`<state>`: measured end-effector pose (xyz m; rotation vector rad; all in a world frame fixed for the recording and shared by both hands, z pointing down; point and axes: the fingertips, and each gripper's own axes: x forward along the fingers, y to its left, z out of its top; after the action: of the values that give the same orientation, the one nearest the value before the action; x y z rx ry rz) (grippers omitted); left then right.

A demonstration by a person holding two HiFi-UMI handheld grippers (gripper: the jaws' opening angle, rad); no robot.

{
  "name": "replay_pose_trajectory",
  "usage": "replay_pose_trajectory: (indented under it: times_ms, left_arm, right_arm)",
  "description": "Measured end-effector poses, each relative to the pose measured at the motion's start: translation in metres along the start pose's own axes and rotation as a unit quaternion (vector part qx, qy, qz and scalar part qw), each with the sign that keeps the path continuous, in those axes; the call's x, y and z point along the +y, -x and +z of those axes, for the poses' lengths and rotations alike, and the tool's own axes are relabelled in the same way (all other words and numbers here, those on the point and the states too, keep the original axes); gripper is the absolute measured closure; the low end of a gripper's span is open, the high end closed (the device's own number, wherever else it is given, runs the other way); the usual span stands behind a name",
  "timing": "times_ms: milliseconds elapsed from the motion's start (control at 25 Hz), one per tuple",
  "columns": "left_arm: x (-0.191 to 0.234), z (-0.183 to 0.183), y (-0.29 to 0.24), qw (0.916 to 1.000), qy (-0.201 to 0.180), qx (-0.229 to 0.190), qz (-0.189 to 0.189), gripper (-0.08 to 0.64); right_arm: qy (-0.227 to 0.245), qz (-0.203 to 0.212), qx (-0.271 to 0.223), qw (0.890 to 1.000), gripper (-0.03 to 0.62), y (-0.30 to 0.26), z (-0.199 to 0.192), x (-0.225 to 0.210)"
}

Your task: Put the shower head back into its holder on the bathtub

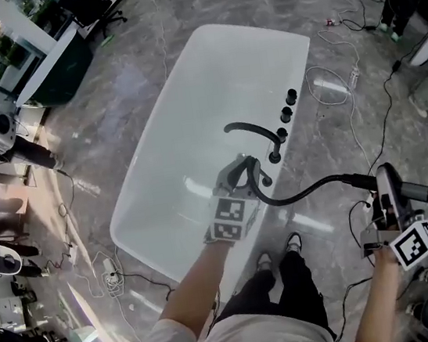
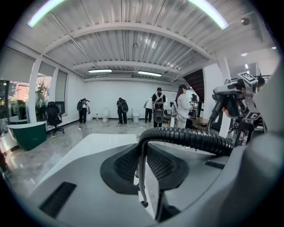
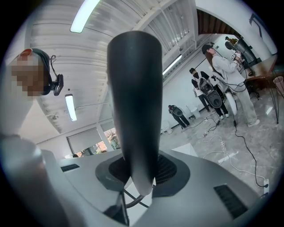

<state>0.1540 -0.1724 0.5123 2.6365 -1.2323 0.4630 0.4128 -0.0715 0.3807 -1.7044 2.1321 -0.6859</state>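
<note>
Our right gripper (image 3: 142,173) is clamped on the dark tapered shower head (image 3: 133,102), which fills the jaws in its own view. The head view places it off the white oval bathtub's (image 1: 190,114) right rim. Our left gripper (image 2: 143,168) pinches the black ribbed hose (image 2: 186,137) over the tub, near the curved black faucet (image 1: 252,131). Loose white cables (image 1: 328,83) lie on the grey marble floor (image 1: 141,42) beside it.

A bright showroom hall with a glossy stone floor.
The grey marbled floor (image 1: 130,83) reflects the light, and white cables (image 1: 328,83) lie coiled on it. Overhead, a white ribbed ceiling (image 2: 133,44) carries long light strips (image 2: 44,11). Tall windows (image 2: 13,97) on the left show greenery; near them stand a black office chair (image 2: 54,116) and a dark green tub (image 2: 26,133). Several people (image 2: 158,106) stand before the white far wall (image 2: 106,95), near a white toilet (image 2: 105,116).
</note>
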Motion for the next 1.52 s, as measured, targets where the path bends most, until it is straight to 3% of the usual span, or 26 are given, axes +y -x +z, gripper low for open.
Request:
replay_pose_trajectory:
  times_ms: [400, 800, 1000, 1320, 1520]
  left_arm:
    - [-0.007, -0.12, -0.066, 0.9955, 0.046, 0.083, -0.005, 0.508]
    - [-0.005, -0.23, -0.119, 0.9887, 0.048, 0.141, -0.017, 0.508]
    - [-0.014, -0.277, -0.132, 0.9828, 0.029, 0.178, -0.038, 0.506]
    - [-0.032, -0.322, -0.133, 0.9743, -0.006, 0.212, -0.076, 0.497]
    - [-0.025, -0.31, -0.111, 0.9799, 0.029, 0.187, -0.062, 0.495]
  right_arm:
    - [0.004, 0.016, 0.029, 0.999, 0.485, -0.018, -0.013, -0.036]
    - [-0.078, 0.103, -0.007, 0.992, 0.485, -0.05, -0.018, -0.035]
    - [-0.085, 0.135, -0.021, 0.987, 0.485, -0.066, -0.022, -0.026]
    - [-0.089, 0.165, -0.021, 0.982, 0.485, -0.095, -0.043, -0.013]
    - [-0.064, 0.173, 0.002, 0.983, 0.485, -0.117, -0.068, 0.004]
